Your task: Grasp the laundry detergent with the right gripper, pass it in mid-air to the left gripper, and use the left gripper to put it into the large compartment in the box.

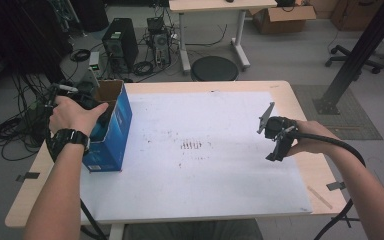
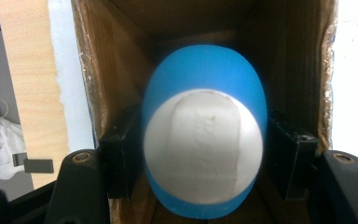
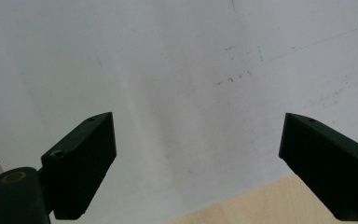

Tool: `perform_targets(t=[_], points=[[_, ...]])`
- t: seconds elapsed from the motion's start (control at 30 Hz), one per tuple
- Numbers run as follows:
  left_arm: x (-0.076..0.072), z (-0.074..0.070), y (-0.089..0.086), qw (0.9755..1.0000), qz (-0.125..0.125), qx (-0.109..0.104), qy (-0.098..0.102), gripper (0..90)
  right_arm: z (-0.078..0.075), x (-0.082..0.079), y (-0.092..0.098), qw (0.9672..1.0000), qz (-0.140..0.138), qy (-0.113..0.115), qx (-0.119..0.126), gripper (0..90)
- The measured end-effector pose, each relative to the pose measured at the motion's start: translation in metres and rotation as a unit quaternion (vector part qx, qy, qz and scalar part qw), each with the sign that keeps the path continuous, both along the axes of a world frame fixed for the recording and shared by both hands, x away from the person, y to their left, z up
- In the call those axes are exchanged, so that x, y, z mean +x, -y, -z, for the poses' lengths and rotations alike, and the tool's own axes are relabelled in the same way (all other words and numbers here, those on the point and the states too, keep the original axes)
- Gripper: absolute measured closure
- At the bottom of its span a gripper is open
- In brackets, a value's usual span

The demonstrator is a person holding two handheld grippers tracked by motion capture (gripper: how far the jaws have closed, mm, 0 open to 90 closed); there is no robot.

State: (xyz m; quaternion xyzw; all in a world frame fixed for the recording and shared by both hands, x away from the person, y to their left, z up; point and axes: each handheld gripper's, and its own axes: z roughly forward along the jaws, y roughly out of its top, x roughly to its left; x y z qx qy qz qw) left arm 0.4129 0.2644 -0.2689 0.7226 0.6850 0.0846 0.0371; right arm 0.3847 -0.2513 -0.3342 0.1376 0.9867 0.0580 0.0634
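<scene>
Inside cardboard box (image 2: 121, 56), left gripper (image 2: 204, 158) clamps smooth, seemingly rubbery egg-shape (image 2: 204, 140).

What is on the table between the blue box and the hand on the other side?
Nothing stands there. In the high view, between the blue box and the right gripper lies just the white sheet with small dark marks on it.

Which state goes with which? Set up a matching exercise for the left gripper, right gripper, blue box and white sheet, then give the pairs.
1 left gripper
2 right gripper
3 blue box
4 white sheet

a covers the tabletop
b jaws wide apart over the sheet
c stands open-topped at the table's left edge
d shut on a blue and white egg-shaped object inside the box

Pairs: 1-d, 2-b, 3-c, 4-a
</scene>
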Motion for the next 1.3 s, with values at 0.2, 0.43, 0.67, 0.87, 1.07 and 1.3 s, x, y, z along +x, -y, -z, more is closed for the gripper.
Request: perform_targets(t=[0.2, 0.43, 0.67, 0.87, 1.07, 1.3], points=[[0.0, 0.0, 0.001, 1.0, 0.0, 0.001, -0.002, 37.7, 0.002, -0.001, -0.001, 1.0, 0.001, -0.003, -0.001, 10.7], [0.001, 0.001, 0.003, 1.0, 0.003, 0.001, -0.007, 37.4, 0.003, -0.001, -0.002, 1.0, -0.001, -0.004, -0.003, 10.7], [0.001, -0.002, 0.005, 0.9999, 0.008, -0.005, -0.007, 36.9, 0.003, -0.002, -0.002, 1.0, -0.001, -0.005, -0.004, 10.8], [-0.002, -0.01, 0.005, 1.0, 0.008, -0.002, -0.003, 32.7, 0.001, -0.002, -0.002, 1.0, -0.002, -0.004, -0.004, 10.8], [-0.005, -0.023, 0.006, 0.9999, 0.015, 0.003, 0.003, 31.8, 0.0, -0.002, -0.004, 1.0, -0.003, -0.003, -0.003, 10.8], [-0.013, -0.047, 0.006, 0.9993, 0.031, 0.002, 0.022, 30.9, -0.005, -0.003, -0.006, 1.0, -0.004, 0.0, -0.005, 10.8]])
